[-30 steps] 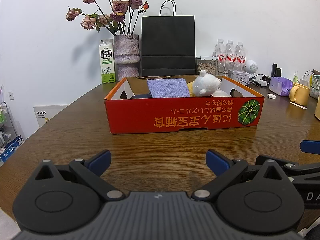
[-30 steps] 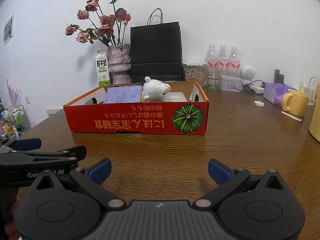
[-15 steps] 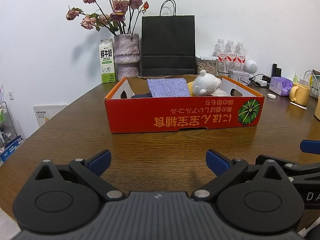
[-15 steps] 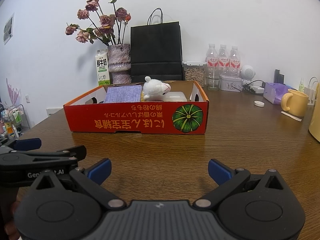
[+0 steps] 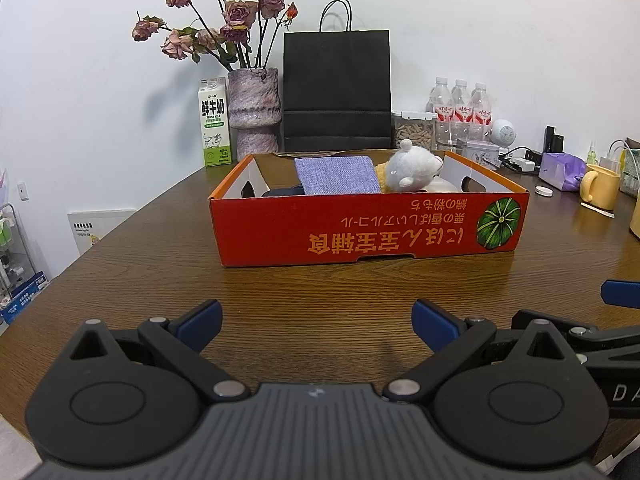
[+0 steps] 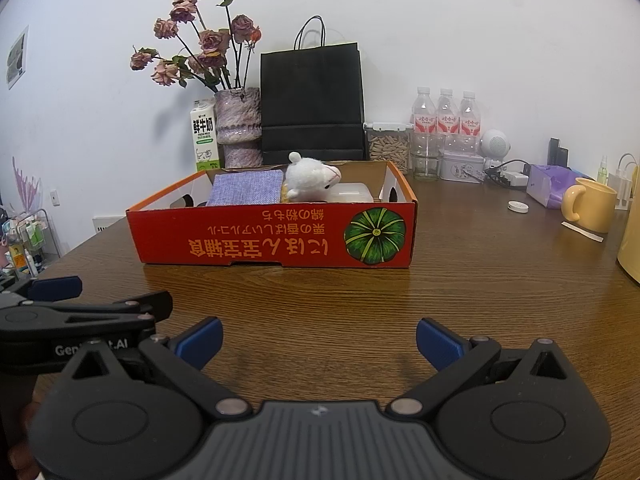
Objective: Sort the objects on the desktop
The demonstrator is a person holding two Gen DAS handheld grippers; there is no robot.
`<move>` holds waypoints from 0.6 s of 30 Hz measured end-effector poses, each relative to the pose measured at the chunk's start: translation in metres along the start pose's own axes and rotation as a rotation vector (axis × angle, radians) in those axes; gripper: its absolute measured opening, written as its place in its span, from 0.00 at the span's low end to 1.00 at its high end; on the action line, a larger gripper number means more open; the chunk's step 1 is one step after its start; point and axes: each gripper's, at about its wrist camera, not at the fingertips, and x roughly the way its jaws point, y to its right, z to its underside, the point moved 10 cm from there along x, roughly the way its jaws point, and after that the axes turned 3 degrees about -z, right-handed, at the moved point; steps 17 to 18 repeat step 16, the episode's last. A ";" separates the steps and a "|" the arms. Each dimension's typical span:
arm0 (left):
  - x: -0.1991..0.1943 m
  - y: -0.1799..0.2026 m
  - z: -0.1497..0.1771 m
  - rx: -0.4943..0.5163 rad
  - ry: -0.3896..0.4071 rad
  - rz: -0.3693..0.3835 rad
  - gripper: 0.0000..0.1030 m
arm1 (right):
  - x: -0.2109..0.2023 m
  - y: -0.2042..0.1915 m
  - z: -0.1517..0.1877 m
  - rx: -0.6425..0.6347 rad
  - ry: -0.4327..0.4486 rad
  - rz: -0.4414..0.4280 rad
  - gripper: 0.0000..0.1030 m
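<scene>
Change: no movement seen since the earlier frames; both grippers and the box are placed as before.
Left gripper (image 5: 316, 320): jaws spread wide, nothing held, hovering low over the near table (image 5: 160, 248).
Right gripper (image 6: 318, 338): jaws spread wide, nothing held, just right of the left one; its blue tip is seen at the right edge of the left view.
Box (image 5: 368, 228): red carton with pumpkin print, open top, set mid-table, well apart from both grippers.
Box contents: purple cloth (image 5: 336, 174) at the left-centre, white plush (image 5: 412, 170) just right of it, a white container (image 6: 352, 192) right of the plush; a dark item beneath the cloth cannot be identified.
Far left: milk carton (image 5: 214, 122) beside a vase (image 5: 254, 108) of dried roses.
Far centre: black bag (image 5: 336, 88) against the wall, behind the box.
Far right: three bottles (image 6: 446, 120), a jar (image 6: 388, 146), a tin (image 6: 460, 166).
Right: yellow mug (image 6: 592, 210), white cap (image 6: 518, 207) on the table near it.
</scene>
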 end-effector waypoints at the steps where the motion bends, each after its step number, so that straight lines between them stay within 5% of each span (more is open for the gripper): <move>1: 0.000 0.000 0.000 0.000 0.001 0.000 1.00 | 0.000 0.000 0.000 0.000 0.000 0.000 1.00; 18: 0.003 0.000 0.003 -0.011 -0.021 0.011 1.00 | 0.001 0.001 0.001 0.001 -0.002 -0.001 1.00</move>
